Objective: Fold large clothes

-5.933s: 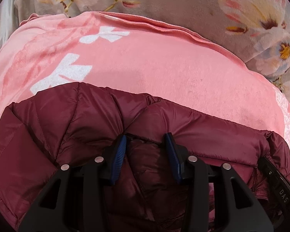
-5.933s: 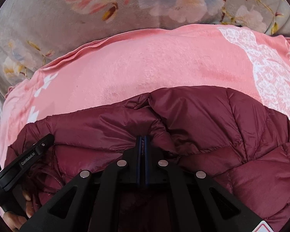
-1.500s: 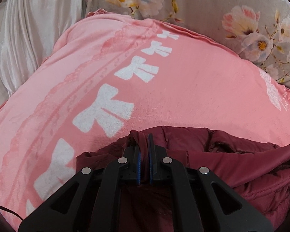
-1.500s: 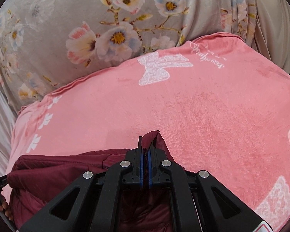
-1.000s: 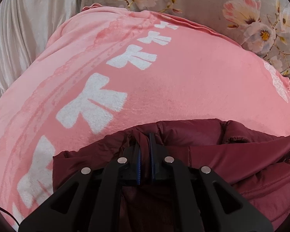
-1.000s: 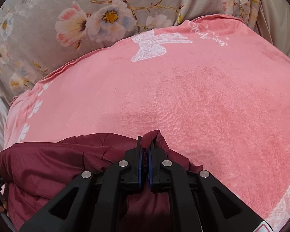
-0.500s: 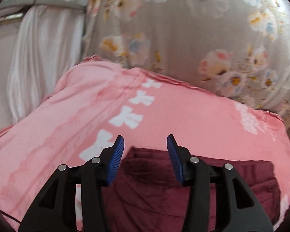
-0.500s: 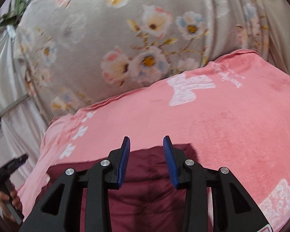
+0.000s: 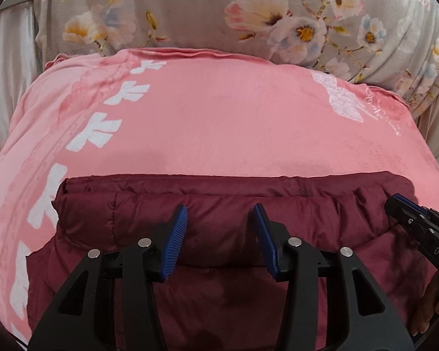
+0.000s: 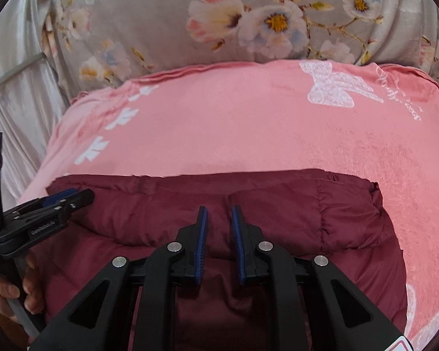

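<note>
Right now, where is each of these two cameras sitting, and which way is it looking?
Left wrist: rides the left gripper, looking forward and down over its open fingers at the folded maroon jacket; the right gripper pokes in at right.
Right wrist: rides the right gripper, jaws apart, nothing between; the left gripper and a hand show at left.
Shared: jacket, pink blanket, floral fabric.
</note>
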Demonstrator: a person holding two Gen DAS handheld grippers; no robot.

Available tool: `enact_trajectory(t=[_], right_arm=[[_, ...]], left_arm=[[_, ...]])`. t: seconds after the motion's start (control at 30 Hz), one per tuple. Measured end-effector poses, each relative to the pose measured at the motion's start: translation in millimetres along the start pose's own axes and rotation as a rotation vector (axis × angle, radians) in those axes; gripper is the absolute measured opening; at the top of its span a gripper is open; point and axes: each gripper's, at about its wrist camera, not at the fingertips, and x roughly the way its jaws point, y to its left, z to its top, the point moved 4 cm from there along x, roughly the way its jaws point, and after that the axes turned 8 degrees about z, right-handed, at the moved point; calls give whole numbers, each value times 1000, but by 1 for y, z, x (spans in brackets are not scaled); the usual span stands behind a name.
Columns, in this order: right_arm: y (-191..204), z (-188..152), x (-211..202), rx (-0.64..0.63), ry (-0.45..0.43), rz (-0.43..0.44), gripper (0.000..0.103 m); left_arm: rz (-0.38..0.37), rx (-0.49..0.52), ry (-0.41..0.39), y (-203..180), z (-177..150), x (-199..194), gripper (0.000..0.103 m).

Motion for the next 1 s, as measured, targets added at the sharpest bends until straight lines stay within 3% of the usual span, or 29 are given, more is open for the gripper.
enact_trajectory(t=[0.1, 0.4, 0.53, 0.63, 0.73, 1.0], right_arm=[[-17, -3, 11, 26, 21, -21, 1], [-74, 0, 1, 128, -9, -91, 0], [-92, -3, -2, 168, -15, -121, 0], [-102, -7, 2, 200, -9, -125, 0], [-105, -9, 8, 216, 9, -111, 0], [-102, -12, 12, 187, 19, -140, 0]], left_arm=[[16, -22, 17, 9, -3, 15, 46], [77, -86, 12, 52, -5, 30, 46], [78, -105, 20, 74, -6, 34, 25], [79, -119, 18, 83, -9, 37, 25], [72, -129, 35, 82, -14, 46, 25], [163, -38, 39, 65, -17, 57, 23]])
